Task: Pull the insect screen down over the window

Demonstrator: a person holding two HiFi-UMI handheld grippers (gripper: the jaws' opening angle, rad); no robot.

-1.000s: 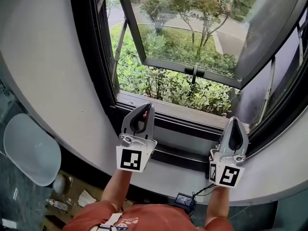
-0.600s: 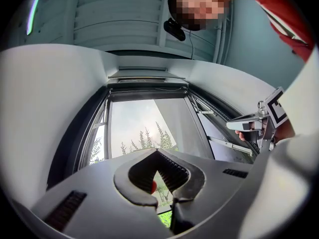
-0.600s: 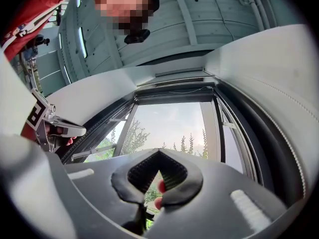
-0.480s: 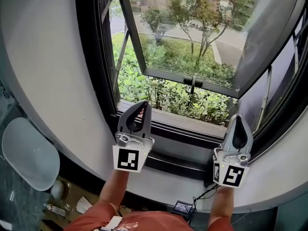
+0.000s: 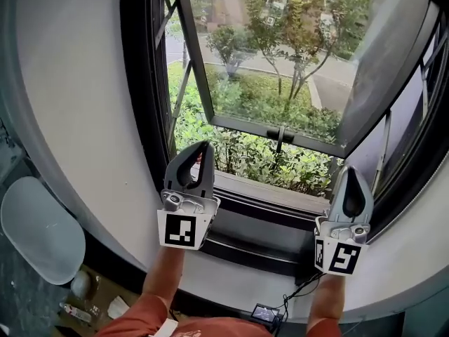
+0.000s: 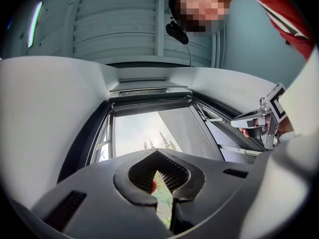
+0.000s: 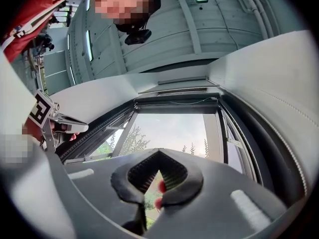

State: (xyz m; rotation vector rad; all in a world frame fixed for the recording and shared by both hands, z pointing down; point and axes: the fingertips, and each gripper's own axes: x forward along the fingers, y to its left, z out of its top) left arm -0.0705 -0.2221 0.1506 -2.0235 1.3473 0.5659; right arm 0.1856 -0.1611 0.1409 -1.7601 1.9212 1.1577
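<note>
Head view, left claw [image 5: 204, 147] and right claw [image 5: 349, 170] closed, empty, window [image 5: 270, 126] just beyond.

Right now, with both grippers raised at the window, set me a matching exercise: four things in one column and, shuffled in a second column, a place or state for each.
Things
1. left gripper
2. window sash
3. pale oval object
4. black box with a cable

Places or states
a. far lower left of the head view
b. swung outward above the shrubs
c. bottom edge of the head view, near the middle
d. jaws shut, nothing between them

Pairs: 1-d, 2-b, 3-a, 4-c
</note>
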